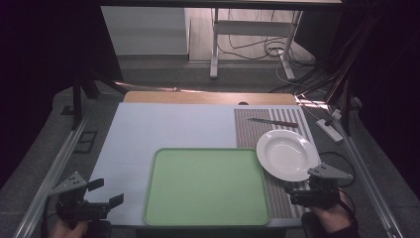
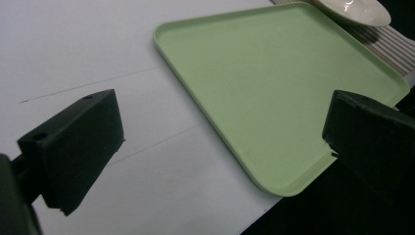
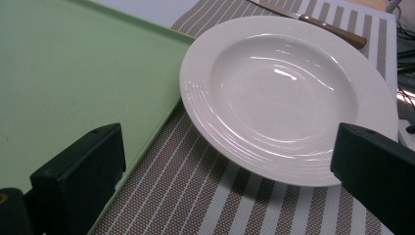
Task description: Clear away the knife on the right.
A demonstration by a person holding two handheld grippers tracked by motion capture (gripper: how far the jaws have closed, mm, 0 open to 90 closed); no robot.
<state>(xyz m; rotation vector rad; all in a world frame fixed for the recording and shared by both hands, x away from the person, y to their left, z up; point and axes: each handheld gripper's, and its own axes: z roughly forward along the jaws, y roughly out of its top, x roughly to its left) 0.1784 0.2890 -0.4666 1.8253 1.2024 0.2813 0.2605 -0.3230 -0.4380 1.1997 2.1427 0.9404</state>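
Observation:
A pale green tray (image 1: 205, 186) lies empty at the table's front centre. To its right a white deep plate (image 1: 287, 153) rests on a brown striped placemat (image 1: 277, 130), its left rim reaching the tray's edge. A wooden-handled knife (image 1: 275, 122) lies behind the plate. My left gripper (image 1: 106, 192) hovers open at the front left corner. In the left gripper view its jaws stand wide apart, empty, over the tray (image 2: 274, 73). My right gripper (image 1: 296, 194) is open just in front of the plate (image 3: 288, 93), over the placemat (image 3: 195, 196), with the knife (image 3: 323, 27) beyond.
A white mat (image 1: 173, 129) covers the table's left and middle, with a wooden strip (image 1: 208, 97) at the far edge. Metal rails run along both sides. Beyond the table stand a desk frame (image 1: 215, 49) and floor cables (image 1: 277, 49); a power strip (image 1: 329, 129) lies right.

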